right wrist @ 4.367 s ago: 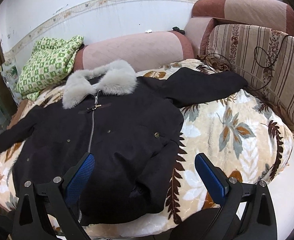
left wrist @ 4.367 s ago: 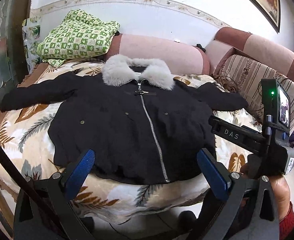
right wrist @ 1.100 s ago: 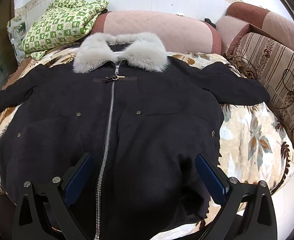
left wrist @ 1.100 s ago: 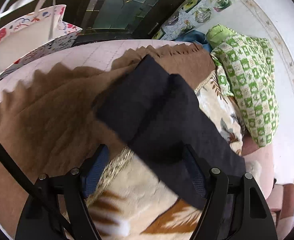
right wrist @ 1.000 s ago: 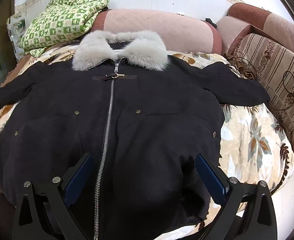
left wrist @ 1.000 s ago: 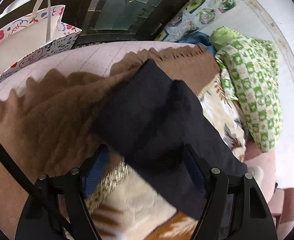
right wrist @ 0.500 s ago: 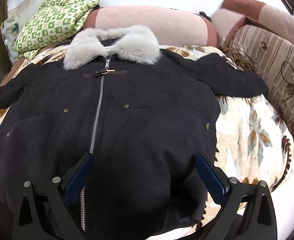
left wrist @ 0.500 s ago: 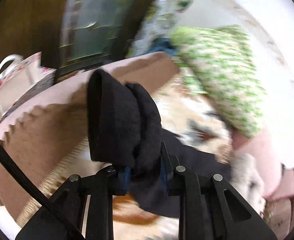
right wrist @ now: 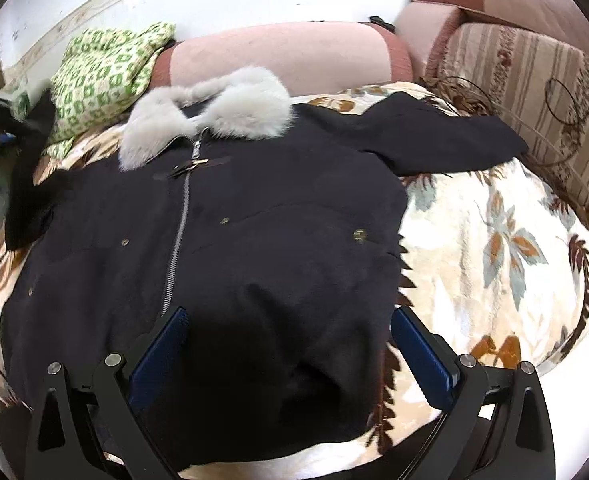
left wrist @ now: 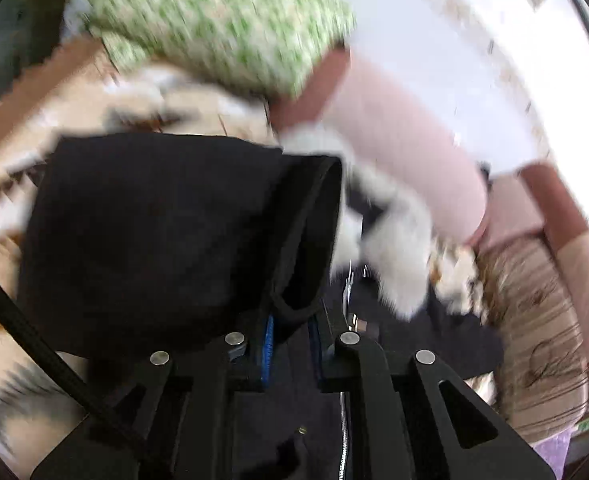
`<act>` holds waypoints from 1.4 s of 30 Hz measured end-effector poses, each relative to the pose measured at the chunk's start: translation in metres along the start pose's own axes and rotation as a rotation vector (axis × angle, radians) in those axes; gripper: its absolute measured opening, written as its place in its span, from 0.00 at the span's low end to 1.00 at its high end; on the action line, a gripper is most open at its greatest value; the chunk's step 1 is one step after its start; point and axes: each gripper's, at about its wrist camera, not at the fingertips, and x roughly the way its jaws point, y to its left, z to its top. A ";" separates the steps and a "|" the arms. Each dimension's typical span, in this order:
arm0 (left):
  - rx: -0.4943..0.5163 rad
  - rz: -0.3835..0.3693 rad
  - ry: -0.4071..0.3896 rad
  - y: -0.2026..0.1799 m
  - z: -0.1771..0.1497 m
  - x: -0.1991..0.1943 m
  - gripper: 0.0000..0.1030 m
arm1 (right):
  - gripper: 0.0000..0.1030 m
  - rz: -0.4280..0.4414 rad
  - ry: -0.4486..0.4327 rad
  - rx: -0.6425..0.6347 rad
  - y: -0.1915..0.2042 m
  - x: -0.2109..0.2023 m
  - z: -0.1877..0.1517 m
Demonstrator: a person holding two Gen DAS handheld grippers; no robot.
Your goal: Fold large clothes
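A black coat lies face up and zipped on a sofa covered by a cream blanket printed with leaves. Its grey fur collar points toward the pink bolster along the white wall, and its zip runs down the middle toward the near edge of the seat. The left gripper is clamped on the cuff of one sleeve, the dark cloth bunched between its blue pads and lifted up off the blanket, so the sleeve hangs in a thick fold in front of the camera; that view is smeared by motion blur. In the right wrist view the same raised sleeve shows at the far left edge, standing up beside a green and white checked quilt that is heaped against the end of the bolster. The other sleeve lies flat on the blanket, stretched out toward the striped cushion at the sofa's side. The right gripper is spread wide and holds nothing; it hangs over the lower hem of the coat, one blue pad above the end of the zip, the other near the coat's side edge where it meets the blanket.
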 end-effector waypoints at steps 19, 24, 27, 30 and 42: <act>0.186 0.201 -0.132 0.015 -0.065 -0.036 0.82 | 0.99 0.221 -0.008 0.016 0.033 0.016 0.057; 0.053 0.247 -0.143 0.071 -0.044 -0.046 0.82 | 0.99 0.356 0.025 -0.018 0.104 0.064 0.098; -0.042 0.210 -0.173 0.096 -0.036 -0.058 0.82 | 0.99 0.390 0.096 -0.064 0.145 0.107 0.113; -0.090 0.209 -0.176 0.109 -0.032 -0.064 0.82 | 0.99 0.405 0.200 -0.089 0.188 0.162 0.126; -0.110 0.311 -0.167 0.122 -0.030 -0.054 0.82 | 0.07 0.547 0.298 0.001 0.208 0.175 0.146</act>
